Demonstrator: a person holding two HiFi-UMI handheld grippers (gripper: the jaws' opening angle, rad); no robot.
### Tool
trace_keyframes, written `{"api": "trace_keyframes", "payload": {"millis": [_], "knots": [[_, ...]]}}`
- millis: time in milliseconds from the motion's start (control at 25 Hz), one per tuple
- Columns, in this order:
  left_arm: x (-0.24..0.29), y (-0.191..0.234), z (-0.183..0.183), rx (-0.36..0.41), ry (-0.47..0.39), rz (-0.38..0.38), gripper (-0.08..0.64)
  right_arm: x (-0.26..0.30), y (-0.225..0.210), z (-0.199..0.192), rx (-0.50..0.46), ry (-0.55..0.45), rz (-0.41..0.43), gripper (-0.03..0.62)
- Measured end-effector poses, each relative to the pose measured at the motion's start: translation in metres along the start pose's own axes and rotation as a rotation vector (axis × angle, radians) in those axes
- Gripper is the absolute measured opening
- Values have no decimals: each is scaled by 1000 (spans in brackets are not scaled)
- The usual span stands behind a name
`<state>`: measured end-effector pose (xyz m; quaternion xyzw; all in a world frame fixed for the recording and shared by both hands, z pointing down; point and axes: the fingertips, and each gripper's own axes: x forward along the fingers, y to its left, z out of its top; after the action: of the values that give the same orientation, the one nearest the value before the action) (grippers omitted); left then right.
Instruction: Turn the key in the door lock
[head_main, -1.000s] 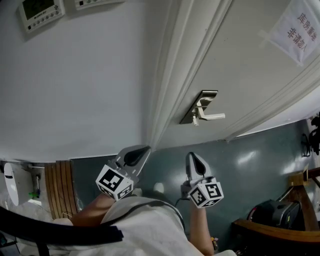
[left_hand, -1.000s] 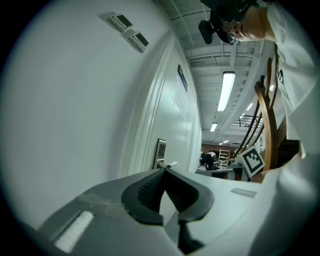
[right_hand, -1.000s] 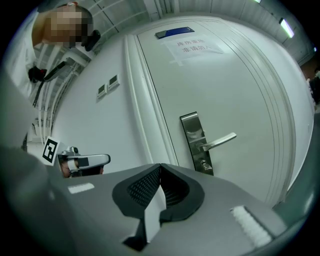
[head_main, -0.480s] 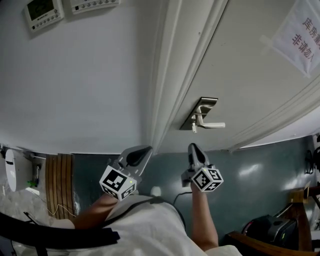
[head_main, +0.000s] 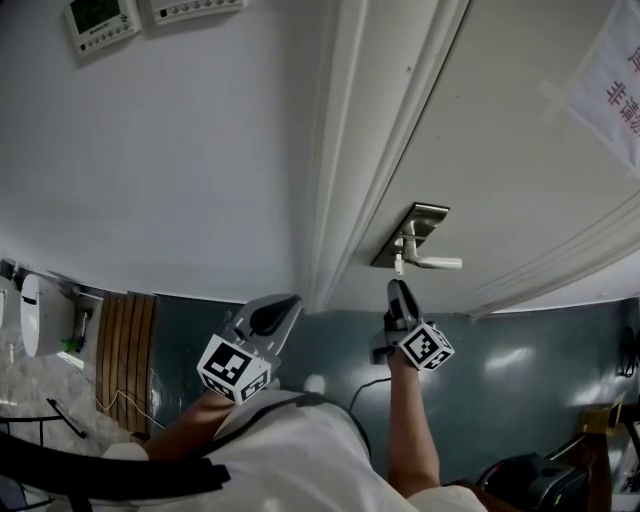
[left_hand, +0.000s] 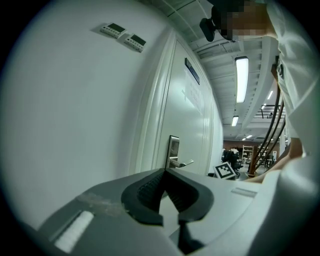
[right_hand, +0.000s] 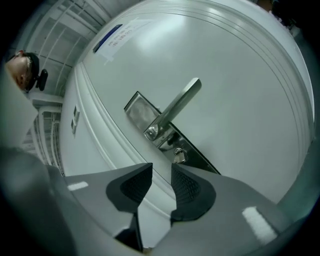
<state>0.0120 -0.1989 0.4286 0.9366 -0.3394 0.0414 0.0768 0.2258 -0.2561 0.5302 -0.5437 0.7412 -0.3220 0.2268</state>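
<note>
The key, seemingly seated in the lock below the lever handle, is found just ahead of the right gripper, whose empty jaws have just been opened. The left gripper is seen closed.

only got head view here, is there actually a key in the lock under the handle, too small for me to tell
observer: yes, the right gripper view shows a small key in the lock just below the handle
operator: right tongs on it
observer: no, the right tongs have just been opening, nothing between them, key just beyond their tips
operator: and the left
observer: left gripper view shows the left tongs closed tip to tip, empty
</note>
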Motion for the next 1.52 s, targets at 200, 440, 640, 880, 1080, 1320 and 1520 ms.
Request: {"api": "trace_keyframes", "payload": {"millis": [200,440,640,880,1080,1320,1520], "knots": [[-2,-1,-6,-1,16,35,3,13,-18,0,215,-43,45,156],[-3,-3,-8,1,23,57,3,24,-35,8,296,-85,58,161],[-6,-3,-8,2,24,81,4,30,-39,7,354,-90,75,161],[-14,2,-11,1,30,111,3,33,-42,8,376,-91,79,112],[-17,6,-10,-3,29,124,3,37,-35,10,364,-98,96,63],[-15,7,-11,-3,33,113,3,36,-33,10,103,-27,-74,40],[-12,9,-10,-5,27,99,3,38,-33,8,-79,17,-136,37]]}}
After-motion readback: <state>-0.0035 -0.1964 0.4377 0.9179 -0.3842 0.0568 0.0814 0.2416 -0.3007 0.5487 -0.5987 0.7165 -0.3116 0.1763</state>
